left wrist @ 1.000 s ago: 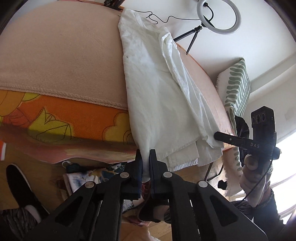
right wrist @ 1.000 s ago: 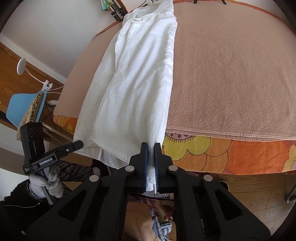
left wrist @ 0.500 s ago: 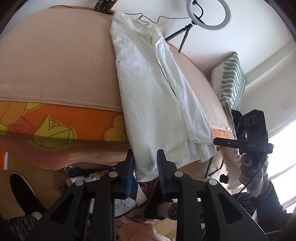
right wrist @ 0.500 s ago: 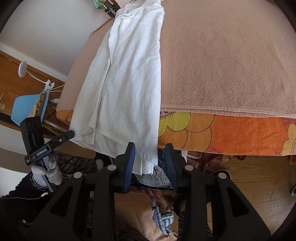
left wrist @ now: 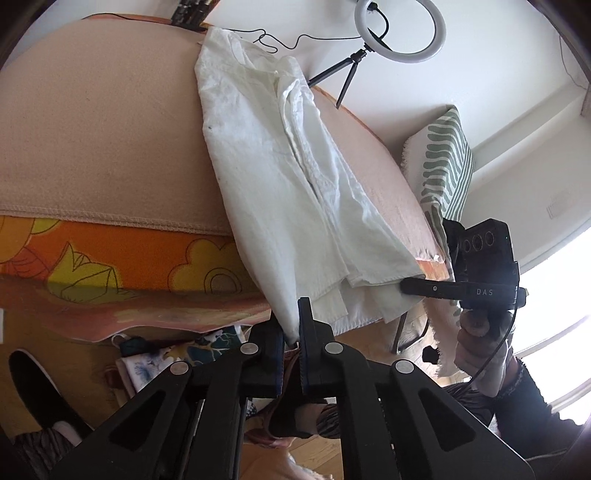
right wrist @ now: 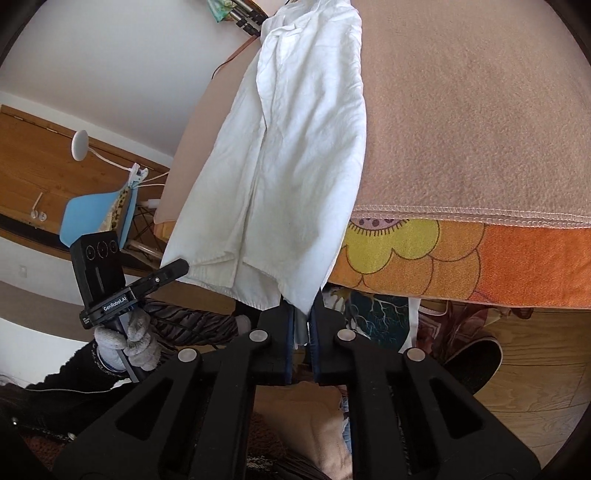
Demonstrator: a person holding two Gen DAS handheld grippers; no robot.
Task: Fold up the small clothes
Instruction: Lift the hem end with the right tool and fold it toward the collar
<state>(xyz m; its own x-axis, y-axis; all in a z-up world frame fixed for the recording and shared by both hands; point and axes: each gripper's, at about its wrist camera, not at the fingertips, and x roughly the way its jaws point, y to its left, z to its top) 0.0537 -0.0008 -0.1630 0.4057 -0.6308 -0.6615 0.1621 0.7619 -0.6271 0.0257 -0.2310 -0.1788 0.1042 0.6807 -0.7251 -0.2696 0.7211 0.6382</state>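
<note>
Your left tongs pinch one bottom corner of the white shirt, jaws narrowed on the cloth. Your right tongs grip the other bottom corner the same way. The shirt lies lengthwise on the tan blanket covering the bed, its hem hanging over the near edge above the orange flowered sheet. A ring light stands beyond the bed, with a striped cushion near the far edge.
</note>
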